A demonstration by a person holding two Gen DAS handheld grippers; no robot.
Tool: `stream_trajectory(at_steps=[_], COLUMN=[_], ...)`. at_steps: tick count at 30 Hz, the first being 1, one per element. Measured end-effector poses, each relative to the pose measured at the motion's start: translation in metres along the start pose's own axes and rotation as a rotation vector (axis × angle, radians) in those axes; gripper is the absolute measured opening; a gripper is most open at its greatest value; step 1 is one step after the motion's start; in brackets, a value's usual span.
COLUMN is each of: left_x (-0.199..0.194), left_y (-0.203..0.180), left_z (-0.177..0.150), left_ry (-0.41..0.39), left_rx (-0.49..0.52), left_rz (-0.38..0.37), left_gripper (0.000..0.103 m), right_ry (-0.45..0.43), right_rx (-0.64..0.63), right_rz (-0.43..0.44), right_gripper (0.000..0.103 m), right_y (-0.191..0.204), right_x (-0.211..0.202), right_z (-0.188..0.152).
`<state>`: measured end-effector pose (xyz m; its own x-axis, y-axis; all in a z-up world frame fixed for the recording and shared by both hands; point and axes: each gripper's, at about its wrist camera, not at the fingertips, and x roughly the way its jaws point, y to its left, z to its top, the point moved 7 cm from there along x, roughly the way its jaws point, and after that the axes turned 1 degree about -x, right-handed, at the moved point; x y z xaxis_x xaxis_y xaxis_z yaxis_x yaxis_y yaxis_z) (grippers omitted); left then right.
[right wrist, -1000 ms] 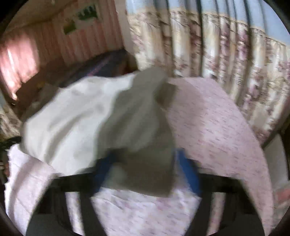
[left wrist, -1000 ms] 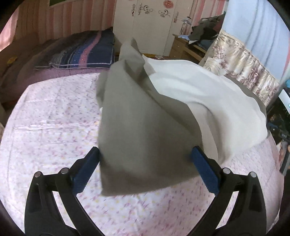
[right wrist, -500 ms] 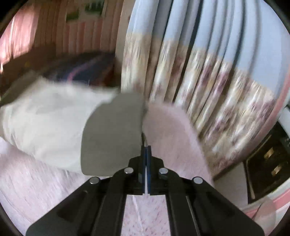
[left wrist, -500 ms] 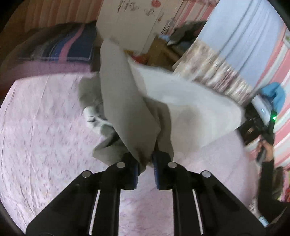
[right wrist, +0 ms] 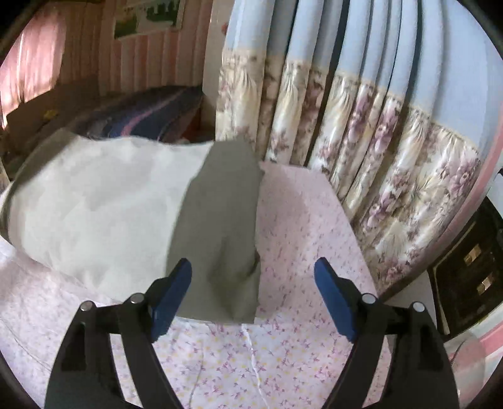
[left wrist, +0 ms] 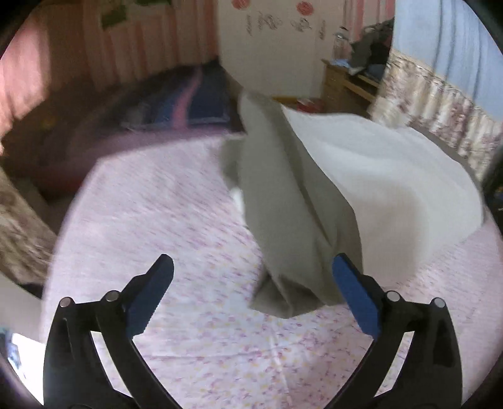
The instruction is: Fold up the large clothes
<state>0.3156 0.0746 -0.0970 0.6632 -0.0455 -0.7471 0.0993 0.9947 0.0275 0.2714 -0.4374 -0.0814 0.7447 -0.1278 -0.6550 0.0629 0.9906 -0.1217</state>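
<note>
in the left wrist view the left gripper (left wrist: 251, 277) has just spread wide and holds nothing; the grey and white garment (left wrist: 314, 201) lies on the bed (left wrist: 157, 220), its corner by the right pad. in the right wrist view the right gripper (right wrist: 253, 281) has just opened, empty, the garment's (right wrist: 220, 220) grey end on the bed (right wrist: 298, 220) between its pads.

Your left wrist view is motion-blurred: the wall decals (left wrist: 276, 23) and the clutter on the wooden cabinet (left wrist: 349, 80) can't be read. The grey-and-white garment (left wrist: 361, 176) hides the bed (left wrist: 176, 226) beneath it. Both views cut off your hand-held gripper arms at the bottom edge.
</note>
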Motion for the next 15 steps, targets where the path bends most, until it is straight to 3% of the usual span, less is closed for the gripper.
stream_trajectory(at_steps=[3,7,10,11,15], left_x=[-0.014,-0.019,-0.007,0.005,0.067], left_y=[-0.009,-0.042,-0.075,-0.086,-0.093], left_z=[0.012,0.034,0.049,0.054,0.056], left_ry=[-0.024,-0.068,-0.082,-0.075,0.022], left_rx=[-0.024,-0.059,-0.088,-0.076,-0.054], left_rz=[0.016,-0.065,-0.172,-0.199,-0.066], left_gripper=[0.100,0.100,0.100,0.100,0.100], right_ry=[-0.060,-0.157,-0.105,-0.085,0.001], right_rx=[0.017,0.064,0.084,0.073,-0.014], right_rz=[0.006,0.101,0.238,0.245,0.188], right_gripper=[0.088,0.088,0.088,0.088,0.087], right_y=[0.012,0.043,0.075,0.082,0.090], right_x=[-0.005,-0.003,0.022,0.030,0.074], right_z=[0.011,0.028,0.033,0.032,0.020])
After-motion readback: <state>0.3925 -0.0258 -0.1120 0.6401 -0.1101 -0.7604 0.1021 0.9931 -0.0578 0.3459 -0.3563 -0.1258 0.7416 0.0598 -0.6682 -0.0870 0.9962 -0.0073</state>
